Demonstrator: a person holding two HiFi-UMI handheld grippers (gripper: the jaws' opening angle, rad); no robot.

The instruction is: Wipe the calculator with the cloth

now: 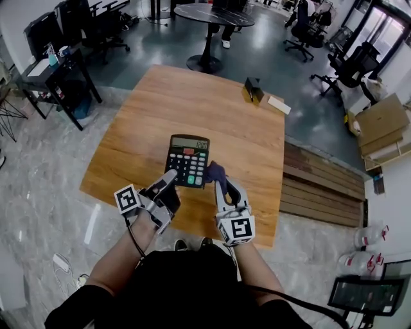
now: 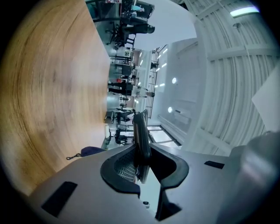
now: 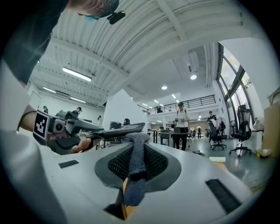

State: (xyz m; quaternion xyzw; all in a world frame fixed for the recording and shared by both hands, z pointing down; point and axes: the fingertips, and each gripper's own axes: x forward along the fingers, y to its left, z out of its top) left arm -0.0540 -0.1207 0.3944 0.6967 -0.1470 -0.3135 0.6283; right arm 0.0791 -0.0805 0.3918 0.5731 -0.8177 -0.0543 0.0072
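Observation:
A black calculator [image 1: 188, 160] with a lit display is held above the wooden table [image 1: 141, 122]; my left gripper [image 1: 168, 177] is shut on its lower left edge. The left gripper view shows the calculator [image 2: 141, 135] edge-on between the pads. My right gripper [image 1: 219, 180] is shut on a dark blue cloth [image 1: 214, 171] that touches the calculator's lower right corner. Seen from the right gripper view, the cloth [image 3: 136, 164] runs up between the jaws, its tip under the calculator [image 3: 118, 129], and the left gripper [image 3: 89, 131] holds on from the left.
A small dark box [image 1: 253, 89] and a pale flat card [image 1: 279, 105] lie at the table's far right edge. A wooden pallet [image 1: 318, 186] lies on the floor to the right. Office chairs [image 1: 350, 67] and a round table [image 1: 213, 15] stand beyond.

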